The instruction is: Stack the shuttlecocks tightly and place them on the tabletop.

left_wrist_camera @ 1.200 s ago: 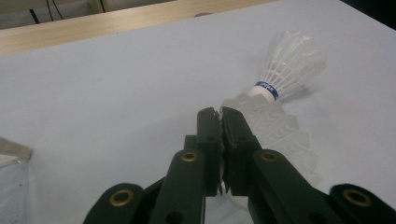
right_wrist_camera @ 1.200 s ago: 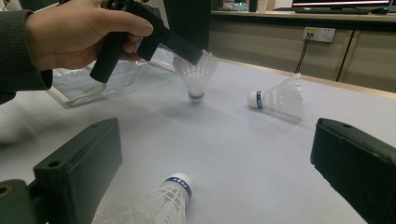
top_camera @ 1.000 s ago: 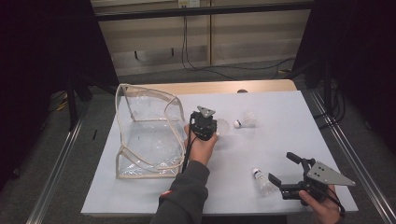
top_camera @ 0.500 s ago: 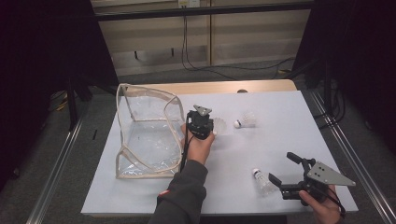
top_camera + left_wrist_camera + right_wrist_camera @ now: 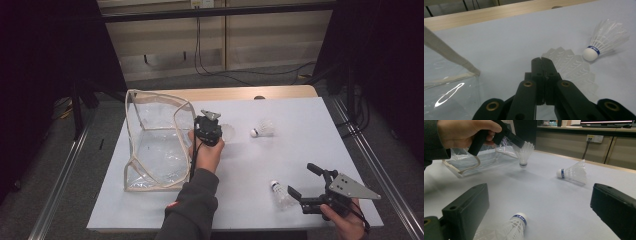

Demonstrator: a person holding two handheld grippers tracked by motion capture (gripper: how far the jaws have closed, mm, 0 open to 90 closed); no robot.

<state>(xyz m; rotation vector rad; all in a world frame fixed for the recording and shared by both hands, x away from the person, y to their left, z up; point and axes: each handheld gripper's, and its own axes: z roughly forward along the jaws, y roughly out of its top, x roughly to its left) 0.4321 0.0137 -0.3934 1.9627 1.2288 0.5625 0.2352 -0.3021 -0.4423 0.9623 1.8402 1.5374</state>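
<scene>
My left gripper (image 5: 215, 124) is shut on the feather skirt of a white shuttlecock (image 5: 226, 131), just right of the clear bag's open mouth. In the left gripper view the jaws meet at the tips (image 5: 543, 60), and the pinched feathers (image 5: 571, 68) fan out to their right. The right gripper view has that shuttlecock (image 5: 525, 152) hanging cork down above the table. A second shuttlecock (image 5: 263, 129) (image 5: 602, 41) (image 5: 574, 173) lies on its side mid-table. My right gripper (image 5: 301, 180) (image 5: 539, 205) stands open near the front right, with a third shuttlecock (image 5: 281, 192) (image 5: 511, 227) lying close to its left jaw.
The clear plastic bag (image 5: 155, 140) (image 5: 449, 80) (image 5: 474, 157) with beige trim stands on the left half of the white table (image 5: 250, 210), its opening facing right. A wooden strip (image 5: 225, 93) runs along the table's far edge. Metal rails flank both sides.
My left gripper has shifted slightly left toward the bag's mouth, still holding the shuttlecock. My right gripper has stayed put.
</scene>
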